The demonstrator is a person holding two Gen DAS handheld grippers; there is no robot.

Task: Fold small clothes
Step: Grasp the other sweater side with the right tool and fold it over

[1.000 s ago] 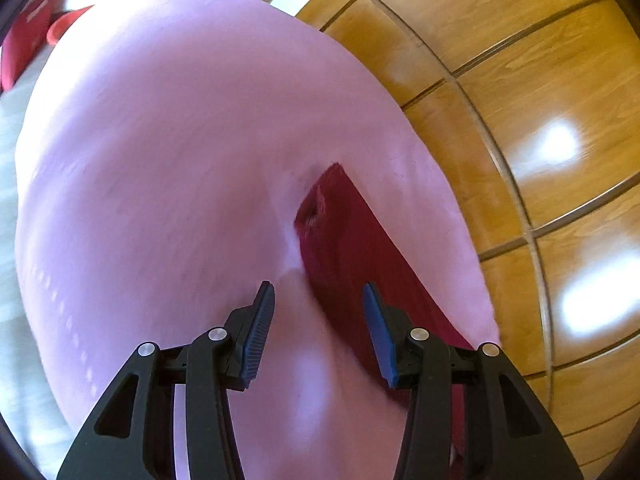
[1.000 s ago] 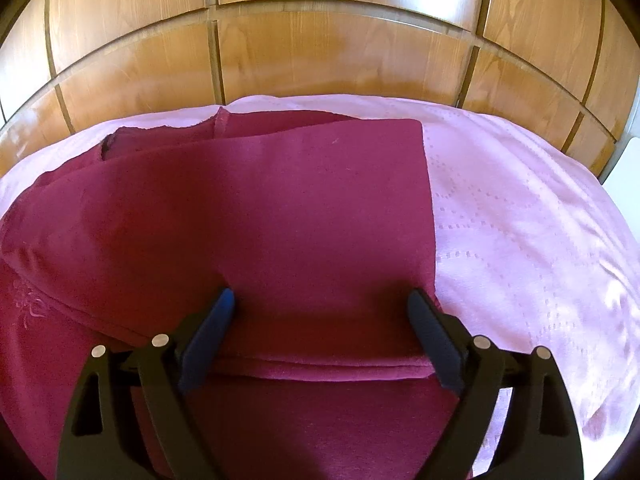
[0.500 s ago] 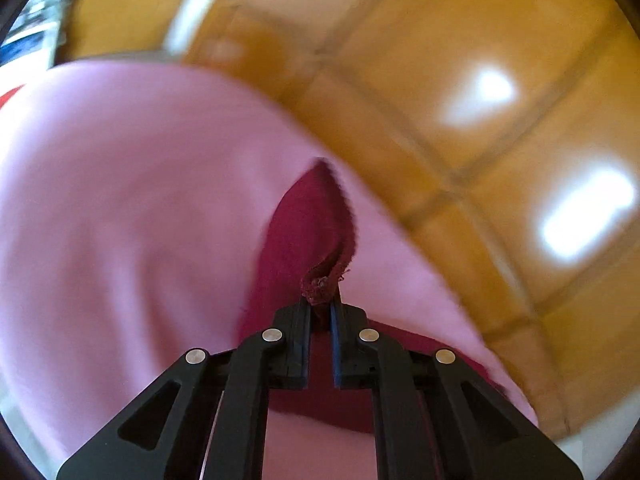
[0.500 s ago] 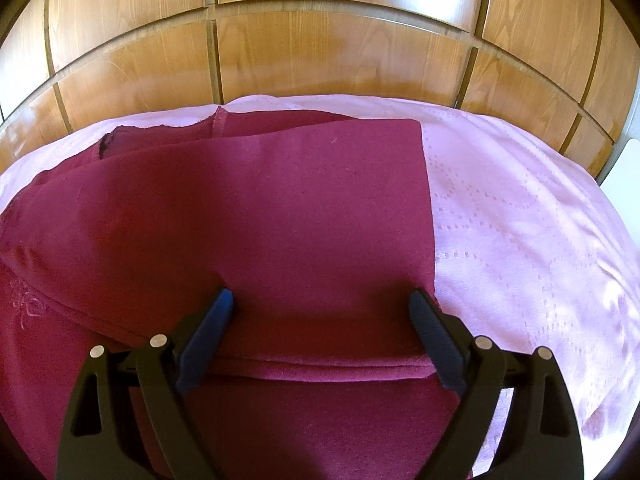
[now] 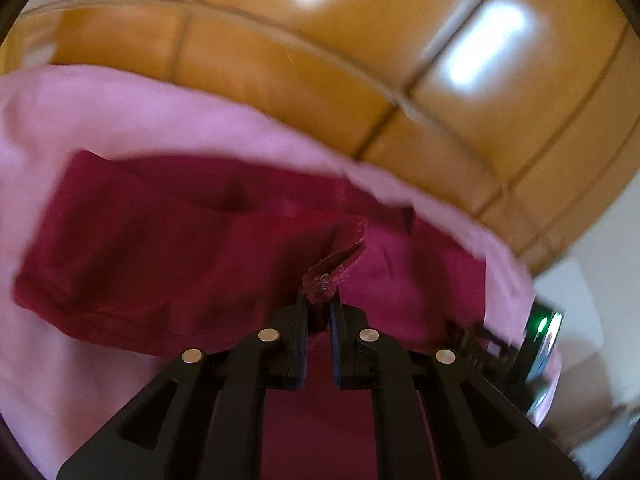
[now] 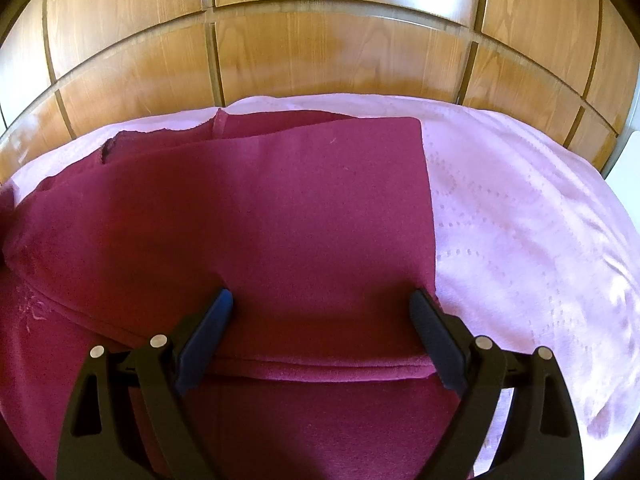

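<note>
Left gripper (image 5: 319, 307) clenched on a frayed corner of the maroon garment (image 6: 256, 220), lifted off the pink sheet (image 6: 520, 216); right gripper (image 6: 320, 320) spread wide, hovering over the folded hem; bare sheet beyond the garment's right edge

Right gripper (image 6: 320, 312) spread wide over folded maroon garment (image 6: 248, 216) on pink sheet (image 6: 520, 232); wood panels (image 6: 320, 60) behind garment.

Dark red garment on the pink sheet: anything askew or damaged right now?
The dark red garment has a ragged, frayed-looking far-left edge in the right wrist view. The left gripper pinches a crumpled bit of it. The right gripper is open above the fold. Nothing else stands out.
</note>
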